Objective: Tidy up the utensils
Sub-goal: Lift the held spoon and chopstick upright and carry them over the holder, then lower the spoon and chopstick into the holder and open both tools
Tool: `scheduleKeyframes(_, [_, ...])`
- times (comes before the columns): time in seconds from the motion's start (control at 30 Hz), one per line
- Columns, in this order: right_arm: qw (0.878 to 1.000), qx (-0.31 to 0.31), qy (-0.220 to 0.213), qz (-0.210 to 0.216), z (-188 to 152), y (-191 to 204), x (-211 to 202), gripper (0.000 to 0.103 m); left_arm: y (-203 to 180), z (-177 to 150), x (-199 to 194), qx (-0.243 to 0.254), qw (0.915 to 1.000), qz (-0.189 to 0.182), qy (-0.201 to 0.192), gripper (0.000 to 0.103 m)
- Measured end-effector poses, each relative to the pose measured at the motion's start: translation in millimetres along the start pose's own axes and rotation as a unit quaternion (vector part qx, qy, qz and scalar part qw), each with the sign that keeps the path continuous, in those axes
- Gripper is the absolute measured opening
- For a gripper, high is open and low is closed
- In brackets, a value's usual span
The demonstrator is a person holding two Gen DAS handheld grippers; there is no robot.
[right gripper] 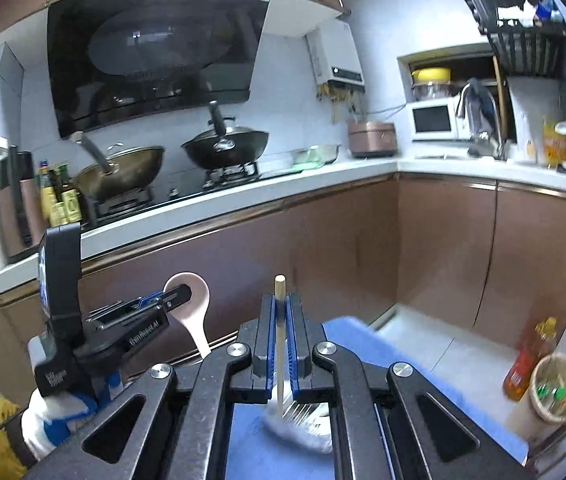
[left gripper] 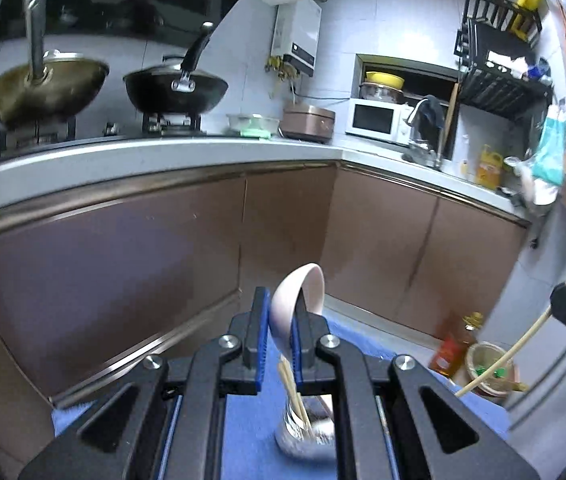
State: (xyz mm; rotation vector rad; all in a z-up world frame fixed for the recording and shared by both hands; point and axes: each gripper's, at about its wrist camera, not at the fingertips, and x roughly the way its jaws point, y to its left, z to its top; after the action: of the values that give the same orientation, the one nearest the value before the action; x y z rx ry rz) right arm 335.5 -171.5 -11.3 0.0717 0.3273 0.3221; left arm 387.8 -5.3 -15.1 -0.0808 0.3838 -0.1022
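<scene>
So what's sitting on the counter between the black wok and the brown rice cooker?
A clear glass container on something green, between the black wok and the brown rice cooker. The left wrist view shows it best.

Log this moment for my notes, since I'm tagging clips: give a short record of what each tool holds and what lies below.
left tool: shut on pink spoon, gripped at the bowl end
right tool: shut on chopstick, tip pointing up
below: glass holder with more chopsticks, on blue mat
background: counter with two woks on the stove
floor: oil bottle beside a bin
</scene>
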Motion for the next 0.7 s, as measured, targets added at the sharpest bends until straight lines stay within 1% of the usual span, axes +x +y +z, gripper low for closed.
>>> scheduleKeyframes(0.07, [1.000,-0.001,0.001,-0.005,-1.1,-3.7,14.3,0.006,-12.2,-1.4,18.1,0.015,0.9997,0.018,-0.011,0.009])
scheduleKeyframes(0.17, [1.000,-0.003,0.009,-0.012,-9.2,-9.1,37.2,0.006,-23.8,-8.1,38.6,0.026,0.9990,0.031,-0.017,0.009])
scheduleKeyframes(0.3, [0.999,-0.009,0.029,-0.024,-28.3,-14.0,63.8,0.006,-30.9,-28.7,61.5,0.031,0.9988,0.036,-0.013,0.009])
scheduleKeyframes(0.4, [0.999,-0.008,0.044,-0.026,-46.8,-19.7,73.9,0.006,-35.0,-44.4,73.2,0.042,0.9981,0.041,-0.015,0.010])
scheduleKeyframes(0.47, [0.998,-0.007,0.051,-0.028,-56.0,-22.1,77.6,0.006,-34.6,-55.3,77.8,0.040,0.9985,0.036,-0.013,0.012])
scheduleKeyframes(0.53, [0.998,0.001,0.057,-0.028,-62.8,-25.7,78.7,0.010,-35.0,-61.6,79.7,0.042,0.9986,0.031,-0.007,0.015])
scheduleKeyframes(0.6, [0.998,0.006,0.058,-0.031,-68.0,-27.8,75.4,0.028,-32.2,-66.3,76.5,0.037,0.9991,0.019,-0.004,0.021])
scheduleKeyframes(0.67, [0.998,0.009,0.056,-0.032,-69.3,-28.7,70.8,0.034,-30.6,-65.6,68.9,0.034,0.9993,0.012,-0.011,0.027])
scheduleKeyframes(0.7, [0.998,0.009,0.055,-0.033,-69.5,-28.1,66.3,0.034,-29.9,-64.6,66.0,0.034,0.9993,0.010,-0.013,0.033])
